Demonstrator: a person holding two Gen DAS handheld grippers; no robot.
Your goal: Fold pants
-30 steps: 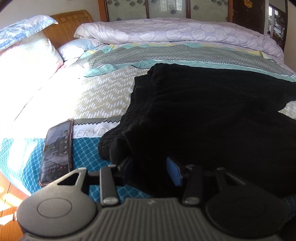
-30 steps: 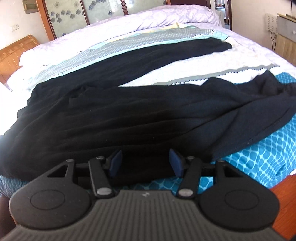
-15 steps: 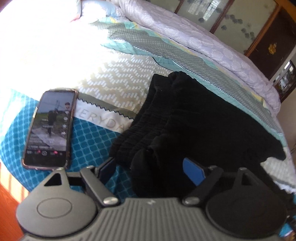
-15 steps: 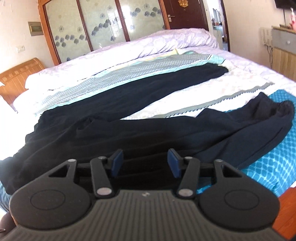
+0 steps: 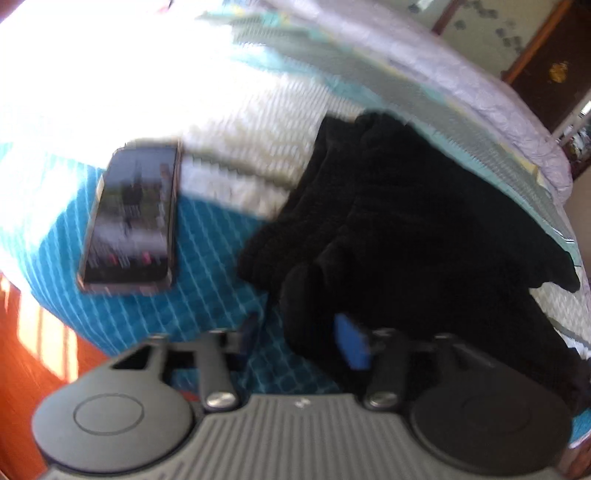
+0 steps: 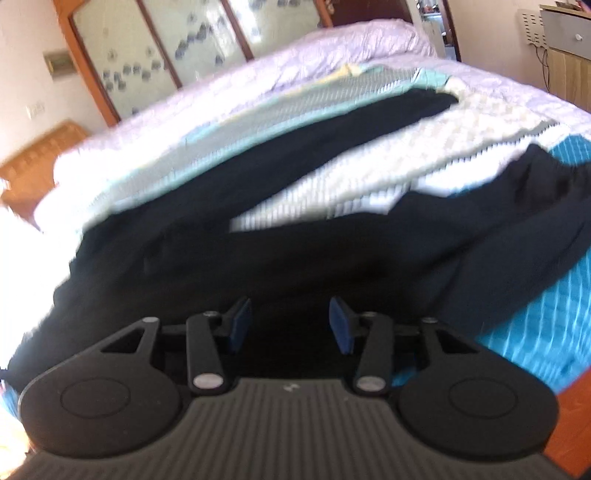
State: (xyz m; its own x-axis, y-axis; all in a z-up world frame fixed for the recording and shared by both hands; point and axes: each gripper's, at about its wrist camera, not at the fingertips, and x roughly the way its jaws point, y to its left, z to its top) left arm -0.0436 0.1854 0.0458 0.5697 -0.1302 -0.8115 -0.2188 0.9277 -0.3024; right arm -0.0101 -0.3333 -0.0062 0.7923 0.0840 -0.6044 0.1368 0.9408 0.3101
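Black pants [image 5: 424, 221] lie across the bed, the bunched waistband end nearest me in the left wrist view. My left gripper [image 5: 301, 338] straddles a fold of that waistband and its jaws are closing; the right pad [image 5: 352, 345] touches the cloth, while the left pad [image 5: 249, 332] still stands off it over the blue cover. In the right wrist view the pants [image 6: 258, 258] spread out with both legs running away to the right. My right gripper [image 6: 290, 326] hovers over the near edge of the cloth, its pads apart and gripping nothing.
A phone [image 5: 133, 218] with a lit screen lies on the blue patterned bed cover [image 5: 207, 258], left of the waistband. A rolled lilac quilt [image 6: 332, 55] runs along the far side. The wooden floor [image 5: 22, 332] shows past the bed's near edge. A cabinet [image 6: 569, 29] stands at right.
The left gripper swung and rolled toward the waistband end, its jaws widening and then narrowing around the fold. The right gripper lifted and tilted, its jaws slightly narrower than before.
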